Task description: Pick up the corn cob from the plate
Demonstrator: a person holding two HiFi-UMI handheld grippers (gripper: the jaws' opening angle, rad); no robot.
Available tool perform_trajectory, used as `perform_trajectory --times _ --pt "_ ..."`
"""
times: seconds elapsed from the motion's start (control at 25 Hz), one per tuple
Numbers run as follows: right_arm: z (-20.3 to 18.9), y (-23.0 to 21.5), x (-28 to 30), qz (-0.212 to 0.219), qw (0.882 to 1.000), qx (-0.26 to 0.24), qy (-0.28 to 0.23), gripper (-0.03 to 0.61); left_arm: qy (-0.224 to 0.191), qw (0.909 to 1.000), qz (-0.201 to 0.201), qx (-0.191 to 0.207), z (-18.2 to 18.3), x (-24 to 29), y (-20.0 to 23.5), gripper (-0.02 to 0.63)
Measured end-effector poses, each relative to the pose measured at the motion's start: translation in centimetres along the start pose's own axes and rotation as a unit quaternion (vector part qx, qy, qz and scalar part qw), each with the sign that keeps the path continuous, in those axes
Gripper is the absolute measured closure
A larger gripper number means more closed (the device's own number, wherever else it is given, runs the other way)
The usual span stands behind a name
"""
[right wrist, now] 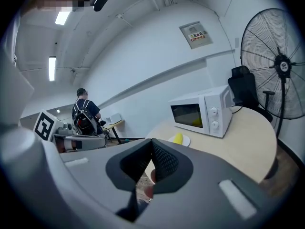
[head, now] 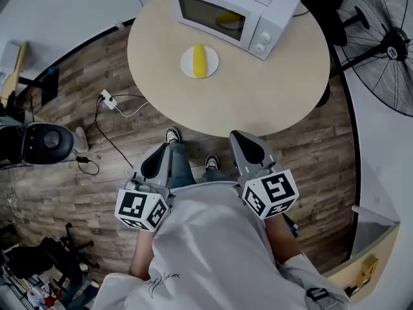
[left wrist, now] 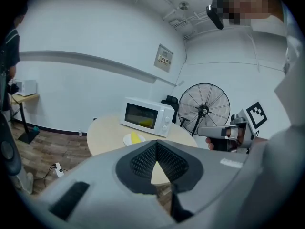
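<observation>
A yellow corn cob lies on a small white plate on the round beige table, in front of the microwave. It also shows far off as the corn cob in the left gripper view and as the corn cob in the right gripper view. My left gripper and right gripper are held close to the person's body, short of the table's near edge and well away from the plate. Both point toward the table. The left gripper and right gripper have their jaws together with nothing between them.
A white microwave with something yellow inside stands at the back of the table. A large floor fan is at the right. A power strip with cables lies on the wood floor at the left. Another person stands far back.
</observation>
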State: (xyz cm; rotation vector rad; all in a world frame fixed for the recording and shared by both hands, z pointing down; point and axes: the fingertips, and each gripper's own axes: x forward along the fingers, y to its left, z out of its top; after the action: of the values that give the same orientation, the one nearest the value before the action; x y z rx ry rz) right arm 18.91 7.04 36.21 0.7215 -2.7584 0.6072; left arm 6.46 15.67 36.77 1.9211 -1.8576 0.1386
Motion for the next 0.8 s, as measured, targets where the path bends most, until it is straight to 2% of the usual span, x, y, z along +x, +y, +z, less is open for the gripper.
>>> perform_trajectory --times 0.36,0.8 --pt "1.9 -1.8 1.7 -0.04 0.999 0.006 -0.014 0.566 0.006 0.9989 -0.042 0.023 2.5 4.3 1.4 0.614" --pt "4.5 -2.9 6.7 -0.079 0.996 0.017 -0.027 0.565 0.015 0.9955 -0.087 0.034 5.8 9.2 5.5 0.614"
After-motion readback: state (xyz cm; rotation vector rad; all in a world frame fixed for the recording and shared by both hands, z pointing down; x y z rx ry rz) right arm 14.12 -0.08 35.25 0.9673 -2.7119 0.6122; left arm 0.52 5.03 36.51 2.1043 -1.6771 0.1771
